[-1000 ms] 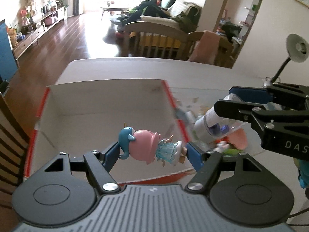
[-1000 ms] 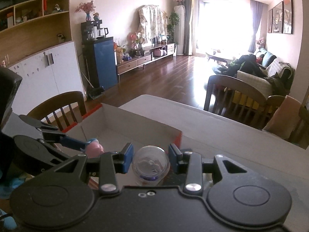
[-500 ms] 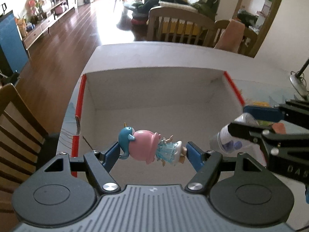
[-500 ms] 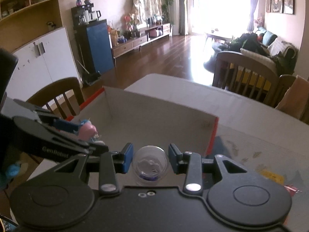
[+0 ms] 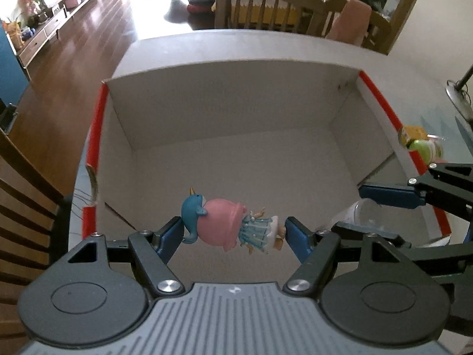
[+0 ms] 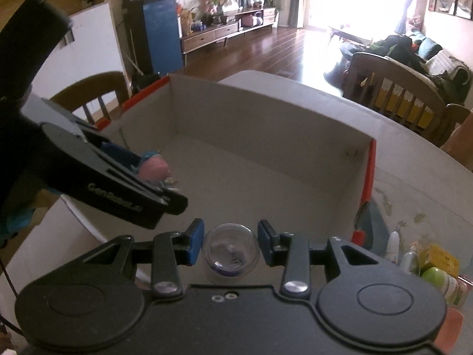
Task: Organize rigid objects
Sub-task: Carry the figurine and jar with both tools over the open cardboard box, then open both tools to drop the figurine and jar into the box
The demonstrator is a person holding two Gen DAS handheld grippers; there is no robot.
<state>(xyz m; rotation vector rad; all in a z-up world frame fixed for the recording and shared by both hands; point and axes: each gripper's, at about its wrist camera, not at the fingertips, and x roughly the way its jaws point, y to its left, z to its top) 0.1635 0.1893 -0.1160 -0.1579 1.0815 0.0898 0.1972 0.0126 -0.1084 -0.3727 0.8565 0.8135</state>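
- A toy figure (image 5: 230, 226) is pinched lengthwise between the jaws of the left gripper (image 5: 233, 233), head against one blue pad and feet against the other; it is held above the near part of the cardboard box (image 5: 207, 94), which shows nothing inside.
- A clear capsule (image 6: 229, 254) is clamped between the jaws of the right gripper (image 6: 230, 242), which are drawn close together; it is held over the near right part of the same box.
- The figure is gripped only at its two ends, so a twist or slip out of the pads could be caused by any jolt; a fall from this height could make it bounce or land on its thin limbs.
- The capsule is round and smooth; once released it could roll across the bare box floor, and could strike the figure if both are let go close together.
- The two grippers are near each other, so a knock between them could be caused by lowering both at once.
- The red edge (image 5: 381, 100) of the right wall could be caught by the right gripper if it is lowered too far to the side.
- A small green jar (image 6: 440, 284) and other bits are left on the bench (image 6: 414, 177) beside the box.
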